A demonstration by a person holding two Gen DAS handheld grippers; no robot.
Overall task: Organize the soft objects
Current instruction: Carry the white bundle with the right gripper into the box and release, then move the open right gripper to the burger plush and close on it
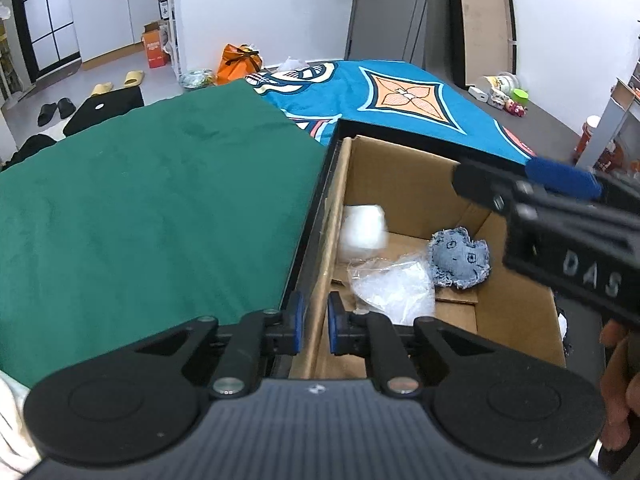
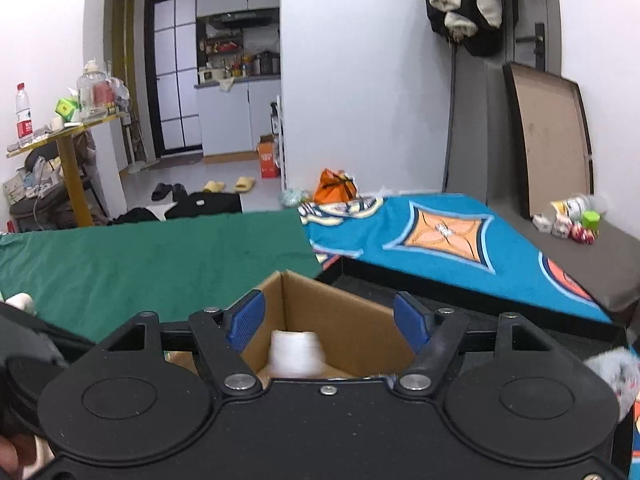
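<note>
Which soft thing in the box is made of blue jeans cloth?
The frayed denim pouch, lying toward the right of the cardboard box. The white blurry lump and the clear crinkly plastic bag beside it are not blue.

The left gripper (image 1: 315, 328) points steeply downward, its two blue-padded jaws drawn close together on the upright edge of a cardboard box wall (image 1: 320, 280), which stands in the narrow gap between them. The right gripper (image 2: 329, 322) points forward and only slightly down, its jaws standing wide apart with nothing pressed between the pads. In the left wrist view, bare fingers (image 1: 618, 396) of the person's right hand wrap the right gripper's handle at the lower right edge.
</note>
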